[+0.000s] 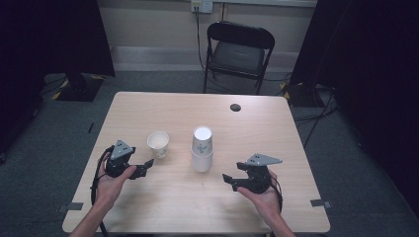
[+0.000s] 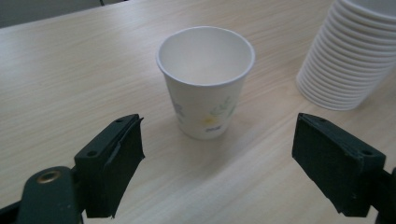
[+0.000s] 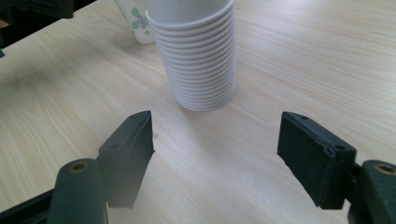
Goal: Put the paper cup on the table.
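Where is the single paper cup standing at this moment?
In the high view, the single paper cup stands upright on the table, left of the stack of cups and apart from it, just beyond the open left gripper.

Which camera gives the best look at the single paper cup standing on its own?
The left gripper view: the single cup is close, upright, with its empty inside and flower print visible. The high view shows it small; the right gripper view catches its lower part.
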### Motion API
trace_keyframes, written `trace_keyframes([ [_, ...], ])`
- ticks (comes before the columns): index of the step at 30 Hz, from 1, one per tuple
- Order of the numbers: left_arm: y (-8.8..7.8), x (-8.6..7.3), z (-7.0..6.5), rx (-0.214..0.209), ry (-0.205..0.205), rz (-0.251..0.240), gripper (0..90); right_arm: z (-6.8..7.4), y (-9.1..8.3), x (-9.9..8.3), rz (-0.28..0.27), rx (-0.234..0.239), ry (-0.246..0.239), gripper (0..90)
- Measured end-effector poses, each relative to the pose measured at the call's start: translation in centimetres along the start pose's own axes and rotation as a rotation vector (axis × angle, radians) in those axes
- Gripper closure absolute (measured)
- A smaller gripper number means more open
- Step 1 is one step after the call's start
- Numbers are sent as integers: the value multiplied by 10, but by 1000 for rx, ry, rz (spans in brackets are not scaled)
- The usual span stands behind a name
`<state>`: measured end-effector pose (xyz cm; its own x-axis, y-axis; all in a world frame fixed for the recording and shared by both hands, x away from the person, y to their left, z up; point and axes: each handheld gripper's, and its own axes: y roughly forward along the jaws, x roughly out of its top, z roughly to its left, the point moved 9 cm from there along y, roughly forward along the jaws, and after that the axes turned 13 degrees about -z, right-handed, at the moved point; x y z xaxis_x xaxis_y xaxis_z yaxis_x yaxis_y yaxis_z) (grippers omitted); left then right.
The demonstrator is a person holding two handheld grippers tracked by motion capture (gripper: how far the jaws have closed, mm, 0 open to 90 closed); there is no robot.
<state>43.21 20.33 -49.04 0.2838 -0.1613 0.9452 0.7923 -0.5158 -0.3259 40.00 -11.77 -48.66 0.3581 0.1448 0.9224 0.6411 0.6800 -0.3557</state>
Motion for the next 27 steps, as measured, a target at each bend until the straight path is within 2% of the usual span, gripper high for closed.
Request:
trace_keyframes([
  [2,-3,-2,-5,-16,7,10,161,-3,-4,0,-2,-10,1,264],
  [5,-2,-6,-11,-24,-17,22,164,-8,-9,0,-10,-23,7,262],
  [7,-4,-9,-16,-42,-6,42,165,-11,-13,-3,-8,-32,15,262],
  [11,-15,-11,-23,-61,-2,43,165,-19,-21,-9,-3,-51,24,262],
  [14,-24,-16,-25,-43,-9,54,166,-24,-26,-12,3,-64,25,262],
  [16,-29,-19,-26,-37,6,51,170,-26,-28,-14,7,-69,26,262],
  [18,-35,-18,-29,-51,10,31,169,-27,-29,-16,15,-72,21,263],
  [20,-40,-19,-30,-49,19,39,168,-29,-30,-17,21,-78,14,264],
  [22,-45,-19,-32,-51,26,28,166,-31,-32,-17,18,-85,12,264],
  [27,-48,-30,-29,-28,10,12,161,-36,-35,-21,11,-96,13,264],
])
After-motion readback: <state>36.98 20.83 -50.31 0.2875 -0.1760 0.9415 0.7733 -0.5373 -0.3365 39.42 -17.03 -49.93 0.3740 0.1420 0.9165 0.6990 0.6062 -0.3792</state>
